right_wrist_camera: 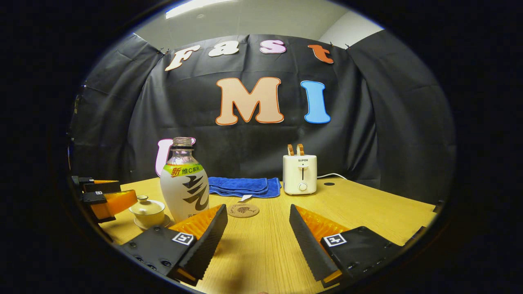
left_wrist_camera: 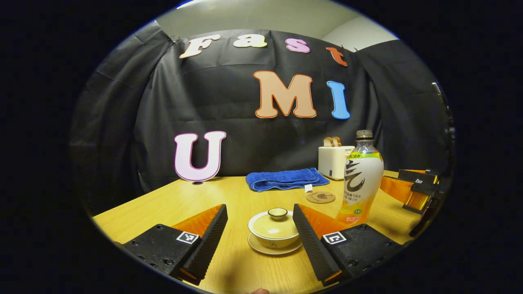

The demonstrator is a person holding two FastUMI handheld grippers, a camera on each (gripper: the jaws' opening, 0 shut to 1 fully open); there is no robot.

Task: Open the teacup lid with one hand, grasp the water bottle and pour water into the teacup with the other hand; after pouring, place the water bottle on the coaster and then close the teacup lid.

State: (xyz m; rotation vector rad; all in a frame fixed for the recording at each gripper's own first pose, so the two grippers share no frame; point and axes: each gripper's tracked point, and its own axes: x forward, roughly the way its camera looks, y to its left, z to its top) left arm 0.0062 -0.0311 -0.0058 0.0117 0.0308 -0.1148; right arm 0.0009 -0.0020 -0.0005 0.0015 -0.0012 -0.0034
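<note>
On the table [left_wrist_camera: 171, 204], the bottle [left_wrist_camera: 361, 179] stands upright just beside the lidded teacup [left_wrist_camera: 274, 230]; the coaster [left_wrist_camera: 320, 197] lies behind them, toward the far edge. Left gripper [left_wrist_camera: 259, 228] gapes wide around the cup, holding nothing; right gripper [right_wrist_camera: 258, 228] likewise spread, empty. Lid-lifting looks next: close on the knob [left_wrist_camera: 277, 212].

Both cams low over table [left_wrist_camera: 229, 196], facing back wall; left nearer teacup [left_wrist_camera: 274, 228]; share bottle [right_wrist_camera: 184, 183], toaster [right_wrist_camera: 300, 173]

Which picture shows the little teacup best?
The left gripper view. The teacup sits close, right between that gripper's open fingers, with lid, knob and saucer all plain to see. In the right gripper view the teacup is small and off at the left edge, beside the bottle.
</note>
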